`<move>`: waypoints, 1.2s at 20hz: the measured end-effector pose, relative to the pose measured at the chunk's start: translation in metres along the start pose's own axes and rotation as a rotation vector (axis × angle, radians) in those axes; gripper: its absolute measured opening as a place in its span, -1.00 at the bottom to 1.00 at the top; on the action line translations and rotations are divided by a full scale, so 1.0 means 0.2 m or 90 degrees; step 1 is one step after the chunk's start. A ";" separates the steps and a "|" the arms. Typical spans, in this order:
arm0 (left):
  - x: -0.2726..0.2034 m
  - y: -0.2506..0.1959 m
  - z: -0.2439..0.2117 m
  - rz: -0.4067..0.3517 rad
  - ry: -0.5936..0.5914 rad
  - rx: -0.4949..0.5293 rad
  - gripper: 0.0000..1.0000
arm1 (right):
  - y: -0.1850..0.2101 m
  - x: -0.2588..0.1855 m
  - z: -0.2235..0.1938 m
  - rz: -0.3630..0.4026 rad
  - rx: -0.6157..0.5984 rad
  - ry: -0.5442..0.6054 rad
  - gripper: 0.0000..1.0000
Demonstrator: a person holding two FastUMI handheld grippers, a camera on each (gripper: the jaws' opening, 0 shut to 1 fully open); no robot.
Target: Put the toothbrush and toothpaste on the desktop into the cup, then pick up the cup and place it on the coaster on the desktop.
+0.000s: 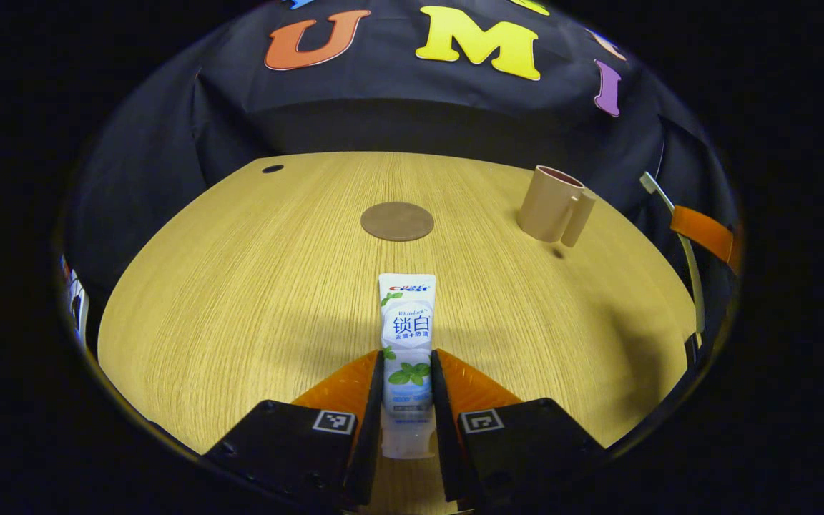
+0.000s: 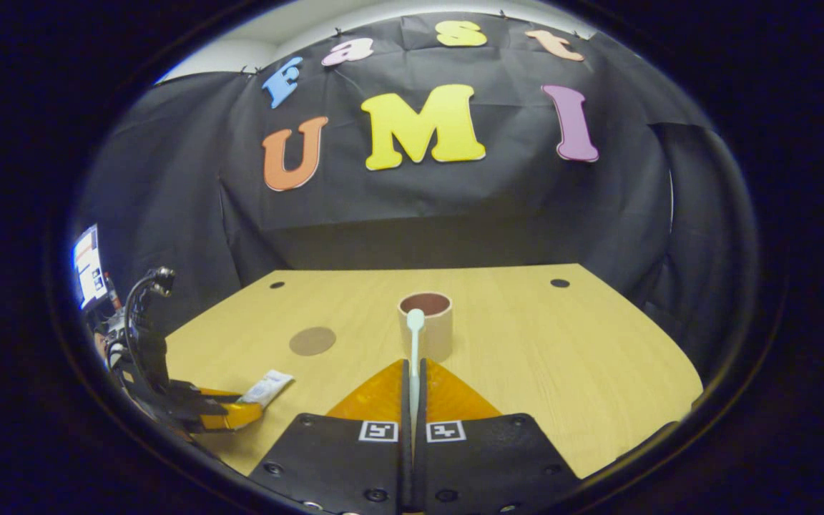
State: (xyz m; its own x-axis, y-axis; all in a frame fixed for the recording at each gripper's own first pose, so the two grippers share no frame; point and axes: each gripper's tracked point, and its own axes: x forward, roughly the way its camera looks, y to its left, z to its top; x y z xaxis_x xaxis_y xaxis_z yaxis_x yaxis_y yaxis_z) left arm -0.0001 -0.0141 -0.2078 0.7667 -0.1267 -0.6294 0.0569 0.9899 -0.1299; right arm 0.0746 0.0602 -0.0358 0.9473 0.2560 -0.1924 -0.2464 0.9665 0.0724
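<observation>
My left gripper (image 1: 408,390) is clamped on the toothpaste (image 1: 407,336), low over the surface (image 1: 240,286). My right gripper (image 2: 413,390) pinches the toothbrush (image 2: 414,357), head pointing at the cup (image 2: 427,325). The cup looks empty and stands apart from the coaster (image 1: 397,221). Both items are grasped; both drops and the cup move remain.

Light wood-grain table (image 1: 254,286), rounded at its far edge, with small dark holes near the far corners. A flat brown round coaster (image 1: 397,221) lies at centre frame in the left gripper view; a beige cup (image 1: 553,204) stands at upper right.
</observation>
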 end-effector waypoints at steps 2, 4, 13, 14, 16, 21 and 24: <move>-0.04 0.01 0.05 -0.010 -0.035 -0.013 -0.22 | 0.01 0.07 0.09 0.006 0.000 -0.018 -1.00; -0.08 0.02 0.13 -0.009 -0.083 0.001 -0.22 | 0.01 0.16 0.17 0.010 0.003 -0.035 -1.00; -0.16 -0.07 0.36 -0.054 -0.223 0.008 -0.23 | 0.00 0.67 0.61 0.082 0.040 -0.168 -1.00; -0.15 -0.08 0.37 -0.056 -0.234 0.010 -0.22 | 0.00 0.73 0.63 0.096 0.045 -0.175 -1.00; -0.14 -0.11 0.36 -0.066 -0.244 0.015 -0.22 | -0.02 0.83 0.65 0.108 0.056 -0.184 -1.00; -0.10 -0.21 0.32 -0.107 -0.227 0.012 -0.23 | -0.06 1.03 0.56 0.116 0.041 -0.162 -1.00; -0.10 -0.24 0.31 -0.107 -0.226 0.024 -0.22 | -0.07 1.09 0.49 0.116 0.048 -0.142 -1.00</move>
State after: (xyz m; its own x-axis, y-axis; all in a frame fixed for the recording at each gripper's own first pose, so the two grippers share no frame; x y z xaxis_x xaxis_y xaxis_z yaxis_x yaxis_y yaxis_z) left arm 0.0221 -0.0549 -0.1413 0.9178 -0.2634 -0.2972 0.2184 0.9598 -0.1761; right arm 0.3055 0.0998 0.0166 0.9124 0.4062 0.0503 -0.4088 0.8985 0.1598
